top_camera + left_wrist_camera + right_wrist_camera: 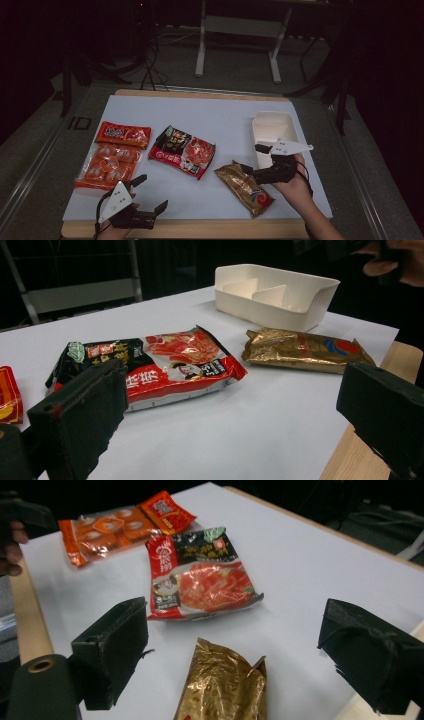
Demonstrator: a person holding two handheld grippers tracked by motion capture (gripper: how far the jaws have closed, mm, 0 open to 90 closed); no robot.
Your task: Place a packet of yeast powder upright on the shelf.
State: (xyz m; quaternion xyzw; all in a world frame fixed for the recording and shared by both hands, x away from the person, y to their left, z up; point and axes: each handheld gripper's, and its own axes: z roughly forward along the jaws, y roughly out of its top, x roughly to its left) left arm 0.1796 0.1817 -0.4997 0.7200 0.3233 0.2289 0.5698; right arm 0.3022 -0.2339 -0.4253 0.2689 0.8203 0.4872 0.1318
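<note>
A gold snack packet [245,187] [225,690] [305,347] lies at the front right of the white sheet. My right gripper [251,159] [234,615] hovers open just over its far end, jaws on either side and nothing gripped. A red and black noodle packet [182,151] [160,365] [200,575] rests in the middle. At the left lie an orange packet of round snacks [107,167] [100,530] and a small red packet [123,134] [167,510]. My left gripper [149,193] [232,390] is open and empty near the front edge.
A white divided bin [274,131] [275,295] stands at the right side of the sheet, just beyond my right hand. The wooden table edge [200,227] runs along the front. Table legs and cables stand on the dark floor behind.
</note>
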